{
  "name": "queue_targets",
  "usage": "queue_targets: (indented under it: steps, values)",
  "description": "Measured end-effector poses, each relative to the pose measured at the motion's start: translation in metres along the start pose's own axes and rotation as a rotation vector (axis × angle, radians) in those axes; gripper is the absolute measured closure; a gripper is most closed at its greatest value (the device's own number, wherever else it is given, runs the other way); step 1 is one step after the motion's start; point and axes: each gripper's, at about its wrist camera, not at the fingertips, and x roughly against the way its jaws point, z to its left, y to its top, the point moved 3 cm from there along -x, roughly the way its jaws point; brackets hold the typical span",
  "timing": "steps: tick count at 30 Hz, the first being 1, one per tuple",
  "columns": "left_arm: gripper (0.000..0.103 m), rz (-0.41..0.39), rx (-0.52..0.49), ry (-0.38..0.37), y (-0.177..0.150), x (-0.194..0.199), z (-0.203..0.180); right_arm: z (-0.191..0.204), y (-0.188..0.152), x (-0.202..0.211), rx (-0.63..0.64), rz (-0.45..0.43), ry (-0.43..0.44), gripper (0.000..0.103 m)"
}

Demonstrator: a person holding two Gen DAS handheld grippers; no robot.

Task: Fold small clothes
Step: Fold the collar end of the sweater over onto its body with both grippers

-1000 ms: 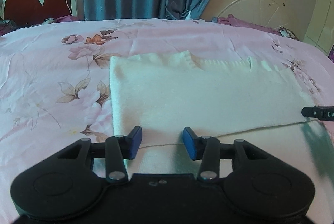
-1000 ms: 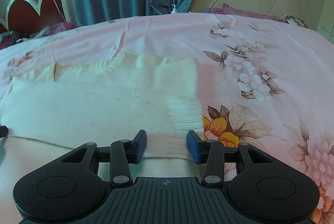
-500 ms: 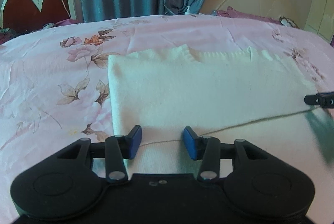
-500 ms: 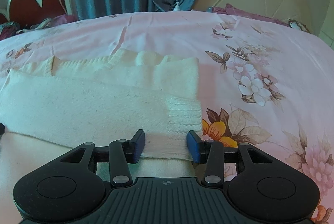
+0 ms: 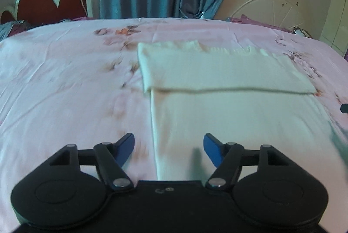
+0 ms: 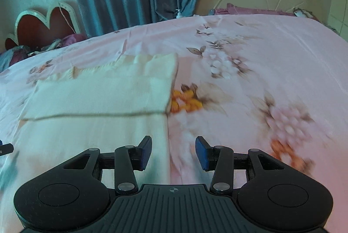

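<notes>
Cream knit garment lying flat on the pink flowered bedspread, its far part already doubled over, both tongs empty

From the left: the left gripper hovers with its blue pads spread wide over the garment's near left edge, holding nothing; the folded flap ends in a straight line across the middle of the cloth; the ribbed band shows at the far right corner; the right gripper is likewise spread and empty, straddling the garment's near right edge, one pad over knit and one over bedspread. The cloth looks light, soft and limp, likely to sag and stretch if lifted by one point, so the sensible hold is the two near corners, pinched together and carried evenly
</notes>
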Motion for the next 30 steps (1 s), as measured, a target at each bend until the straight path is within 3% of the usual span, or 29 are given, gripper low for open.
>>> queue_targets:
  steps: [5, 7, 8, 9, 17, 26, 30]
  values:
    - [0.041, 0.013, -0.007, -0.001, -0.04, 0.042, 0.0, -0.002, -0.036, 0.045, -0.035, -0.012, 0.035, 0.058]
    - [0.045, 0.025, -0.005, 0.002, -0.057, 0.055, 0.0, -0.001, -0.049, 0.061, -0.043, -0.018, 0.036, 0.051]
    - [0.045, 0.033, -0.004, 0.006, -0.065, 0.061, -0.001, 0.0, -0.055, 0.068, -0.044, -0.024, 0.042, 0.042]
    - [0.046, 0.038, 0.0, 0.007, -0.072, 0.066, -0.001, 0.001, -0.062, 0.076, -0.043, -0.025, 0.053, 0.042]
    - [0.048, 0.023, 0.016, 0.017, -0.114, 0.115, -0.012, 0.007, -0.118, 0.127, -0.022, -0.025, 0.128, 0.042]
    - [0.051, 0.029, 0.036, 0.016, -0.144, 0.139, -0.019, -0.008, -0.156, 0.152, -0.074, 0.004, 0.16, 0.043]
    - [0.053, 0.053, 0.093, -0.009, -0.16, 0.144, -0.016, -0.015, -0.169, 0.156, -0.118, 0.03, 0.202, 0.051]
